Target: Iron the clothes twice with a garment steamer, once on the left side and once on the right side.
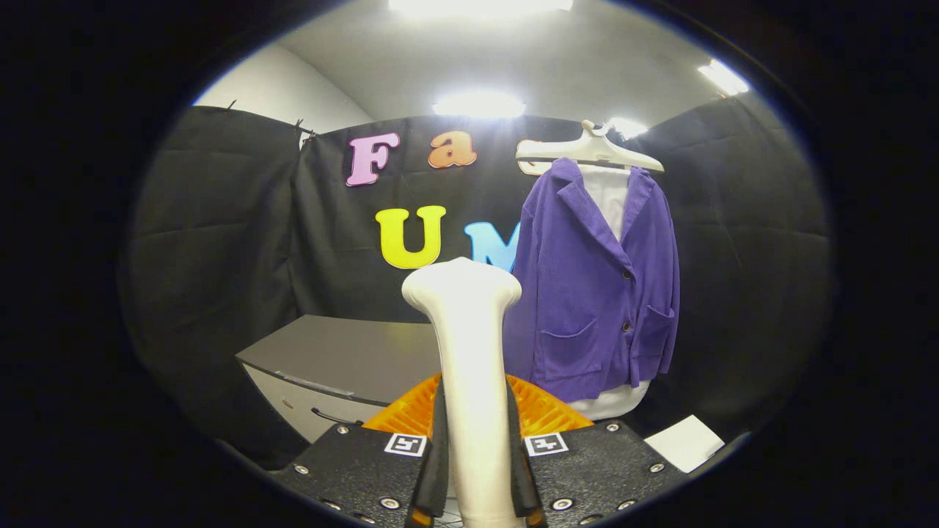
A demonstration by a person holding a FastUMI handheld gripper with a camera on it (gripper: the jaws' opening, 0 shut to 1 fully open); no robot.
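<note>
Purple jacket (pixel 598 293) on hanger (pixel 587 150); tool (pixel 475 469) clamped on steamer (pixel 469 352); no legible labels.

My gripper (pixel 475 469) is closed on the white steamer (pixel 469 352) — it sticks up in front and blocks my middle view. Ahead to the right hangs the purple jacket (pixel 594 293), with open air before it. The grey bench (pixel 345 359) sits low on the left — room above it.
</note>
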